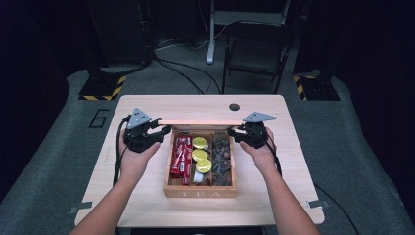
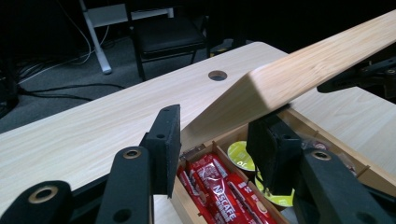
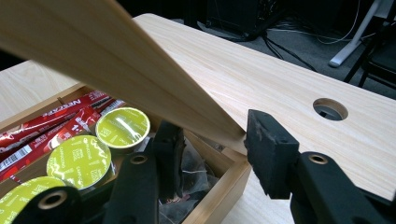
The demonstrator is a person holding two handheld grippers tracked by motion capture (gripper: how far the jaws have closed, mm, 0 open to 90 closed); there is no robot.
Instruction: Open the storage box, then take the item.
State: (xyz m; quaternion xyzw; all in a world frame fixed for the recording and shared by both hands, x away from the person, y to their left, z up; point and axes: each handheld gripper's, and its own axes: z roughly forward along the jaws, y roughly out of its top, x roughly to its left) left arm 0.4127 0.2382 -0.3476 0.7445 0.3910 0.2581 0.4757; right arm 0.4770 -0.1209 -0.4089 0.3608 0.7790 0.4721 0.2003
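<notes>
A wooden box (image 1: 200, 192) marked TEA sits at the table's middle with its hinged lid (image 1: 200, 122) raised at the far side. Inside lie red Nescafe sachets (image 1: 181, 155) on the left, yellow-green capsules (image 1: 200, 154) in the middle and dark tea bags (image 1: 221, 159) on the right. My left gripper (image 1: 164, 130) is shut on the lid's left end. In the left gripper view the lid (image 2: 317, 65) runs between the jaws of the left gripper (image 2: 217, 140). My right gripper (image 1: 234, 132) is shut on the lid's right end; the right gripper (image 3: 217, 144) pinches the lid (image 3: 116, 60) at its corner.
The light wooden table (image 1: 147, 196) has a round cable hole (image 1: 234, 106) near its far edge. A black folding chair (image 1: 257, 44) stands behind the table on grey carpet, with cables and stand bases beyond. Bare tabletop lies left and right of the box.
</notes>
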